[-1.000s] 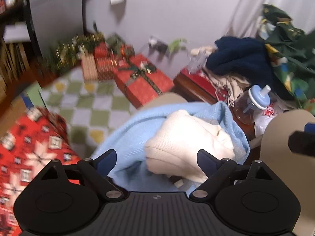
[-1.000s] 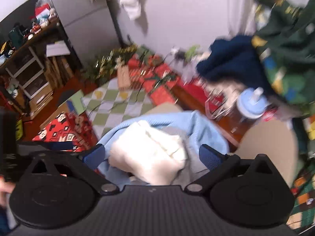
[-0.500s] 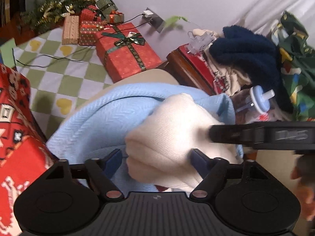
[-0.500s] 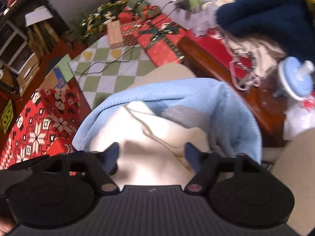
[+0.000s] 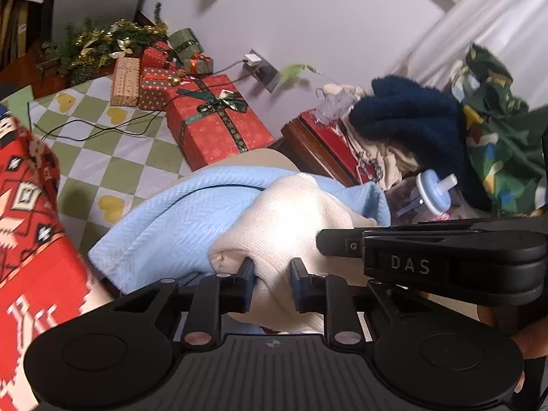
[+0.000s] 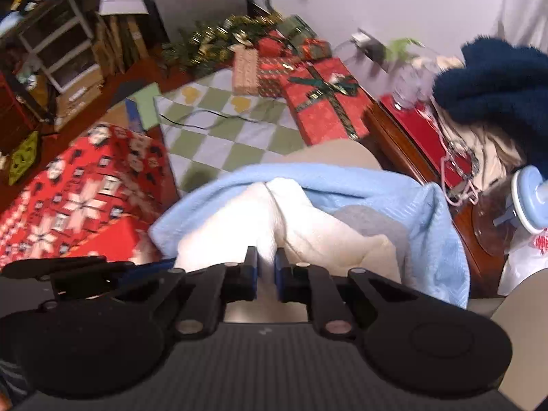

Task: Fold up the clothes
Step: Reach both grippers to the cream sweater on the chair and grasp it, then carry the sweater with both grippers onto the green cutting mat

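Cream knitted cloth [image 5: 291, 219] fills the gap between the jaws of the left gripper [image 5: 272, 282] in the left wrist view; the jaws are pinched on a bunched fold of it, close together with the fabric squeezed between them. Beyond the jaws and to their left, the cream garment lies on a light blue knit [image 5: 178, 219], which is spread over a beige rounded surface [image 5: 263, 157]. To the right of the jaws, the right gripper [image 5: 445, 260] crosses the view sideways, its black body reaching over the cream cloth. Far ahead and left of the jaws, a large red gift box [image 5: 215, 123] with a green ribbon stands on a green-and-white checked mat [image 5: 102, 157]. Ahead to the right sits a navy fleece garment [image 5: 411, 123] on a heap. In the right wrist view, the right gripper [image 6: 266, 274] has its jaws nearly closed on a thin fold of the cream garment [image 6: 274, 226], which rises straight ahead of them. The light blue knit [image 6: 435, 226] wraps around behind it and to the right, with a grey patch [image 6: 373, 221] showing between them. Left of the jaws, the left gripper [image 6: 78, 274] lies low at the cloth's edge, a red patterned fabric [image 6: 78, 188] beyond it.
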A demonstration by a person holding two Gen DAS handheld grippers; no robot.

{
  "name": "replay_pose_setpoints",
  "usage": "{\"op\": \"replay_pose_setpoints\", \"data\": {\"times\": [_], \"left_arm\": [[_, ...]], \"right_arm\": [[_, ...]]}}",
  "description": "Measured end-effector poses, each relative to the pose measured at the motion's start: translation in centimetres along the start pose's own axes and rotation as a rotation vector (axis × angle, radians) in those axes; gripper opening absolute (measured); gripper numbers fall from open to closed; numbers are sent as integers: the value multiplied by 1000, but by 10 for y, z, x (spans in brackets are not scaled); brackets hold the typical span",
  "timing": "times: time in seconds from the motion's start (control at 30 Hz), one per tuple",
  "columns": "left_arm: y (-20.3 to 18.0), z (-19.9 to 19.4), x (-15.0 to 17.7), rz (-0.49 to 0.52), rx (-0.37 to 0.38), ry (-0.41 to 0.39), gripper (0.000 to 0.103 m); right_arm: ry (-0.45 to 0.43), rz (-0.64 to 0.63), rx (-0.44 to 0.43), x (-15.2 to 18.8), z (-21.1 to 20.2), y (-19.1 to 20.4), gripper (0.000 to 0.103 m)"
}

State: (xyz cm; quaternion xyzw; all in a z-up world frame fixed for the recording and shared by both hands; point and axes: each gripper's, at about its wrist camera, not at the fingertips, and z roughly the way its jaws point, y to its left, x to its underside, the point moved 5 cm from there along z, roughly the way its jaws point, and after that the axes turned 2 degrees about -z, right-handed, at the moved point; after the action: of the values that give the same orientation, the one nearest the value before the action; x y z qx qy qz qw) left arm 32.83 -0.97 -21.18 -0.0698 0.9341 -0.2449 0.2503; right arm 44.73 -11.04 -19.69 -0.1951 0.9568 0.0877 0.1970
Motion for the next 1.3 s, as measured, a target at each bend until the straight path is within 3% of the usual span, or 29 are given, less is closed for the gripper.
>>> {"op": "replay_pose_setpoints", "data": {"times": [0.2, 0.33, 0.6, 0.77, 0.87, 0.97, 1.17, 1.2, 1.23, 1.3], "left_arm": [[31, -83, 10, -64, 0, -79, 17], [63, -160, 43, -74, -37, -157, 16], [138, -291, 154, -131, -184, -265, 14], [196, -330, 239, -265, -268, -248, 13], [231, -346, 285, -331, -310, -216, 13], [254, -356, 318, -378, -302, -188, 13], [287, -364, 365, -429, -322, -129, 13], [289, -368, 369, -426, -322, -134, 18], [290, -372, 370, -424, -311, -141, 29], [290, -380, 367, -416, -295, -161, 45]], "right_arm": [[-61, -68, -86, 12, -55, 72, 10], [-100, -92, -198, 39, -92, 139, 10], [-94, -178, -474, 161, -123, 296, 9], [-39, -211, -587, 245, -108, 378, 9], [-21, -212, -626, 283, -98, 402, 10], [-39, -236, -637, 315, -92, 417, 11], [-100, -258, -615, 363, -85, 423, 22], [-121, -251, -604, 366, -87, 418, 23], [-139, -241, -589, 364, -88, 411, 23], [-182, -217, -550, 363, -92, 399, 31]]}}
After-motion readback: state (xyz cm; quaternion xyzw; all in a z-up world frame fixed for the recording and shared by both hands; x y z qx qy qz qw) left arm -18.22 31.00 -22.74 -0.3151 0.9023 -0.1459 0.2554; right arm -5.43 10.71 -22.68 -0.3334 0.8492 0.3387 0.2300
